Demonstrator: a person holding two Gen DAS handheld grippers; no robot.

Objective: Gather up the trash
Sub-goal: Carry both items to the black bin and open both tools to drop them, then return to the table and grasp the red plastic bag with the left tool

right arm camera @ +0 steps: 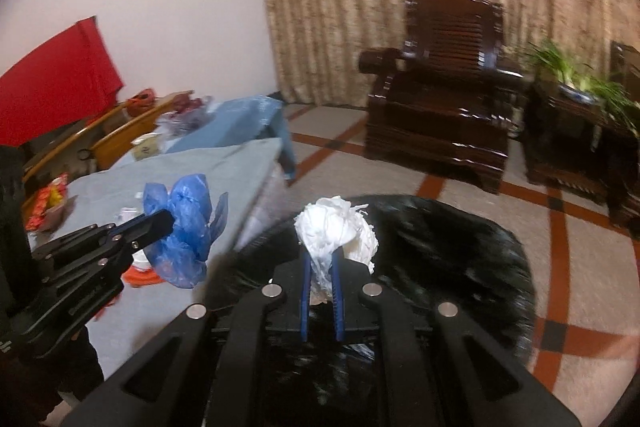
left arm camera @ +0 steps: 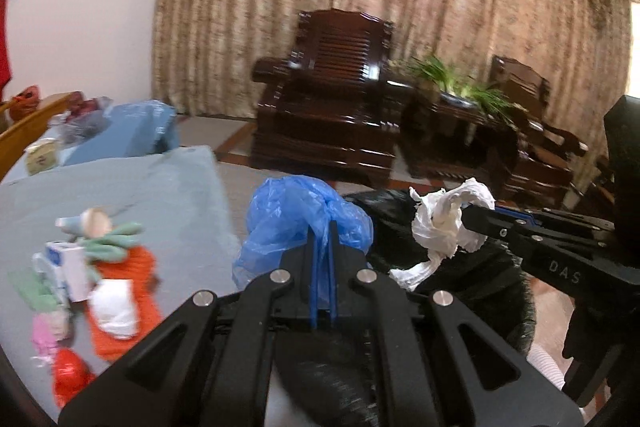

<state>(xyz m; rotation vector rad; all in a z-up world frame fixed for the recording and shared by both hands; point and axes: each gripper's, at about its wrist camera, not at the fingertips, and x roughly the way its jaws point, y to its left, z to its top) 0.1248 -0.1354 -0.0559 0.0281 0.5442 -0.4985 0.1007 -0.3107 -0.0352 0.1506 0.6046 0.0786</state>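
Crinkled blue plastic bag (left arm camera: 304, 219) — pinched; wadded tissue (right arm camera: 336, 231) too.

Two grippers are showing: the left gripper (left arm camera: 323, 227) is clamping one crumpled blue plastic bag (left arm camera: 288, 215), and the right gripper (right arm camera: 320, 259) is pinching one wad of white tissue (right arm camera: 338, 227). One black-lined trash bin (right arm camera: 460, 239) is sitting near, below both. Two dark wooden armchairs are standing far off, one (left arm camera: 332, 87) at centre and one (left arm camera: 532, 115) to the right, with one potted green plant (left arm camera: 456, 83) sitting between them. One red sheet (right arm camera: 52, 87) is hanging far left. Smaller clutter on the cloth-covered table (left arm camera: 160, 195) is too blurred to be counting.
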